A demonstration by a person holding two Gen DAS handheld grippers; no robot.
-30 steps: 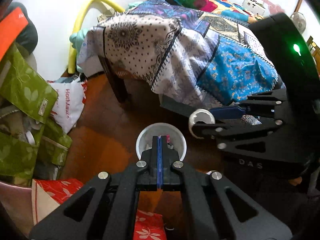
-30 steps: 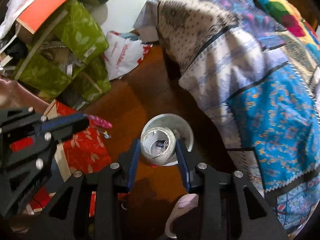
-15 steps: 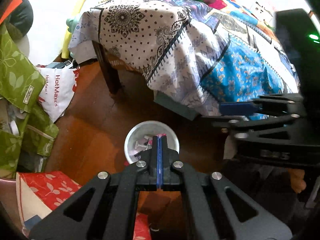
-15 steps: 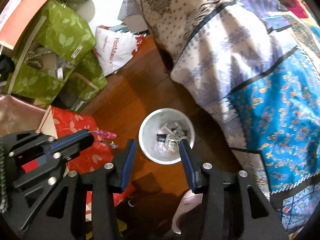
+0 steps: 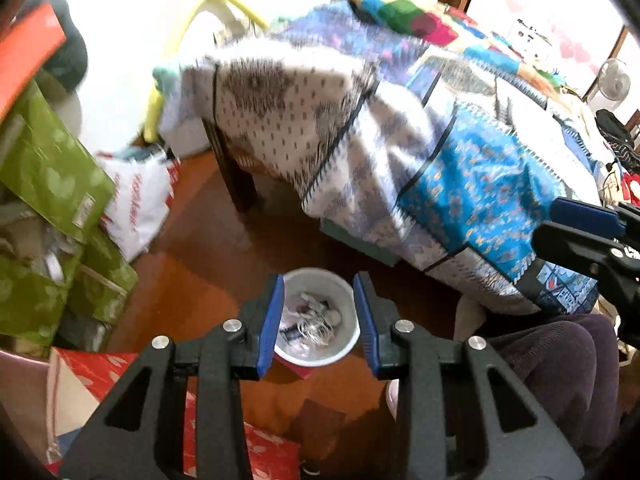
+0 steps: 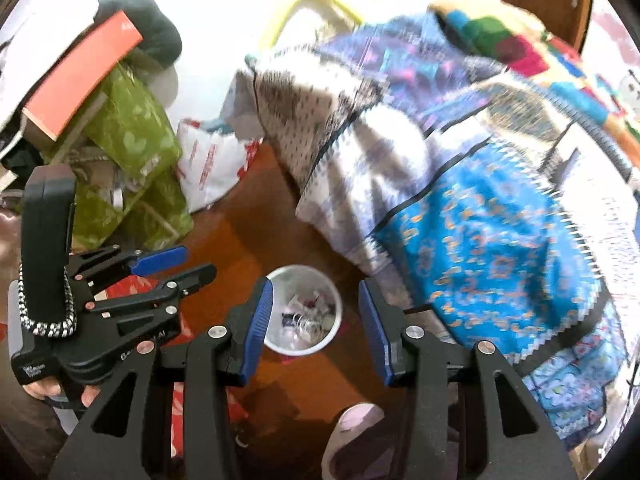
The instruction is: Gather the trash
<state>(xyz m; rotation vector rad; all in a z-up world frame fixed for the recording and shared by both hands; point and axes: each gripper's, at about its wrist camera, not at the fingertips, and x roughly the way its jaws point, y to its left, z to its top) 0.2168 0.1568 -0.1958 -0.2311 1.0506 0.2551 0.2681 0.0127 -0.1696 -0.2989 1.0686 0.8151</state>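
Observation:
A small white trash bin [image 5: 347,347] stands on the wooden floor below both grippers, with scraps of trash [image 5: 316,320] lying inside. It also shows in the right wrist view [image 6: 334,300]. My left gripper [image 5: 319,312] is open and empty, held above the bin. My right gripper [image 6: 316,320] is open and empty, also above the bin. The left gripper appears at the left of the right wrist view [image 6: 176,264], jaws apart. The right gripper shows at the right edge of the left wrist view [image 5: 576,224].
A bed with a patterned quilt [image 5: 440,140] fills the right side. Green gift bags [image 5: 48,184], a white plastic bag [image 5: 140,204] and a red floral bag [image 5: 96,368] crowd the left. A person's leg [image 5: 560,360] and a slipper [image 6: 352,436] are near the bin.
The right gripper opened and the tape roll it held dropped into the bin. The left gripper, shut a moment ago, has opened. Both grippers have risen away from the bin.

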